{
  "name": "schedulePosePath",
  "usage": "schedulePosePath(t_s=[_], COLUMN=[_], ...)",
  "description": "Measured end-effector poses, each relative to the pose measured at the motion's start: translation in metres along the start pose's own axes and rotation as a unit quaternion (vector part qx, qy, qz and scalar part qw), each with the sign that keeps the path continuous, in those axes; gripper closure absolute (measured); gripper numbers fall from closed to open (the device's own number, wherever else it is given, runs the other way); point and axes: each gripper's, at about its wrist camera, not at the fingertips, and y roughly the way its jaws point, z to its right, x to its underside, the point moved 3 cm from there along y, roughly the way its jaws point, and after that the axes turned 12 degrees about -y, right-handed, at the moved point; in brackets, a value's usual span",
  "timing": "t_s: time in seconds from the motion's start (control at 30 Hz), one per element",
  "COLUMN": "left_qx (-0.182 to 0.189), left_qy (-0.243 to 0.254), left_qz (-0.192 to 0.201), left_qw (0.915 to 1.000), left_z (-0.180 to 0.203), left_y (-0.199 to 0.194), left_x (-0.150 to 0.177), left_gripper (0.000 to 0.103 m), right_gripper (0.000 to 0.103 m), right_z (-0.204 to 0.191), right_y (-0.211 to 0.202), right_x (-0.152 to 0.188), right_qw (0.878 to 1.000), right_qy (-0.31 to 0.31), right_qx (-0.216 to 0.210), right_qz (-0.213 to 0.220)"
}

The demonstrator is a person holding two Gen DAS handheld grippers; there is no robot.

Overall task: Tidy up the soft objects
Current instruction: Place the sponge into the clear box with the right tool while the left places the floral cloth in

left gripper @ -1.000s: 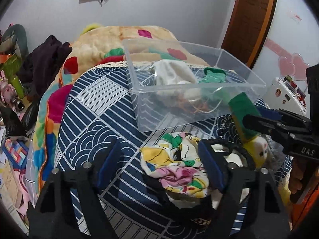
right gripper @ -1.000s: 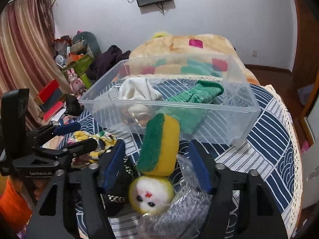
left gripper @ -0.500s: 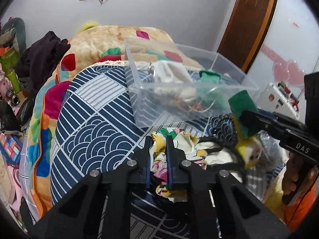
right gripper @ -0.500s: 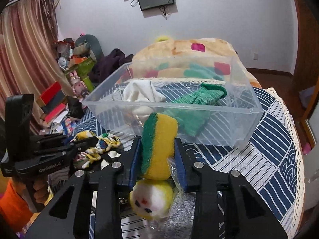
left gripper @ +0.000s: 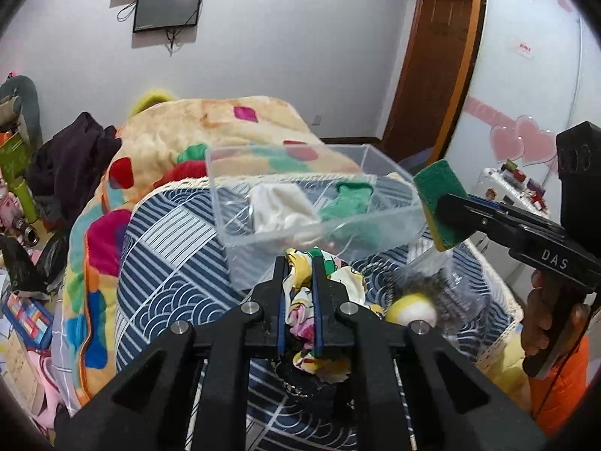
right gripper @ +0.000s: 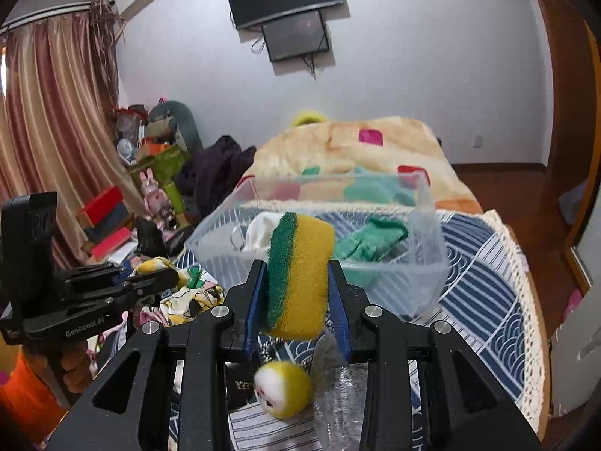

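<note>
With both jaws now closed, L gripper [left gripper: 299,297] pinching patterned cloth [left gripper: 300,300] & R gripper [right gripper: 298,293] clamping sponge [right gripper: 300,274], both items have come up off bed [right gripper: 499,270], just short of clear bin [right gripper: 432,263], so next step prob. drop-in.

One clear plastic bin [left gripper: 319,225] sat mid-bed, two items inside: one white cloth [left gripper: 280,208] left, one green glove [left gripper: 347,201] right. One sponge [right gripper: 298,274], yellow with green face. One patterned cloth [left gripper: 300,300] near bin's front wall. One round yellow-and-white plush toy [right gripper: 283,389] at near edge. One crinkled clear bag [right gripper: 340,383] just right of toy. Two grippers: left gripper [left gripper: 299,293], right gripper [right gripper: 296,300]. Two screens on far wall [right gripper: 289,11].
</note>
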Motion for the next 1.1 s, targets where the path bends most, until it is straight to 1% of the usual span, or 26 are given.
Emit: schedulePosePath(t_s=[0.2, 0.3, 0.47, 0.53, 0.63, 0.77, 0.83, 0.9, 1.03, 1.1], left_qx=[0.013, 0.026, 0.037, 0.034, 0.031, 0.034, 0.029, 0.020, 0.002, -0.009], left_qy=[-0.007, -0.012, -0.018, -0.018, -0.016, -0.023, -0.027, -0.028, -0.024, -0.018], left_qz=[0.013, 0.015, 0.019, 0.021, 0.021, 0.001, -0.013, -0.023, -0.043, -0.050], left_qw=[0.9998, 0.9995, 0.9990, 0.9990, 0.9992, 0.9991, 0.9991, 0.9991, 0.9988, 0.9986], left_z=[0.004, 0.007, 0.014, 0.017, 0.021, 0.022, 0.022, 0.023, 0.023, 0.024], left_y=[0.001, 0.007, 0.024, 0.033, 0.045, 0.068, 0.081, 0.092, 0.107, 0.114], left_x=[-0.014, -0.022, -0.037, -0.045, -0.055, -0.066, -0.070, -0.071, -0.071, -0.070], left_gripper=[0.093, 0.093, 0.093, 0.093, 0.093, 0.093, 0.093, 0.093, 0.093, 0.093], right_gripper=[0.074, 0.074, 0.074, 0.074, 0.074, 0.074, 0.074, 0.074, 0.074, 0.074], right_z=[0.008, 0.013, 0.022, 0.024, 0.032, 0.041, 0.046, 0.051, 0.060, 0.062], right_y=[-0.008, -0.008, -0.001, 0.003, 0.010, 0.020, 0.027, 0.034, 0.047, 0.052], right_x=[-0.009, -0.011, -0.011, -0.012, -0.013, -0.015, -0.016, -0.017, -0.020, -0.023], right_qw=[1.000, 1.000, 1.000, 1.000, 1.000, 0.999, 0.999, 0.999, 0.998, 0.998], right_qy=[0.002, 0.008, 0.014, 0.013, 0.022, 0.019, 0.014, 0.014, 0.025, 0.019], right_qx=[0.009, 0.012, 0.016, 0.023, 0.020, 0.029, 0.033, 0.032, 0.011, 0.020], right_qz=[0.019, 0.023, 0.016, 0.011, 0.004, -0.014, -0.029, -0.040, -0.053, -0.059])
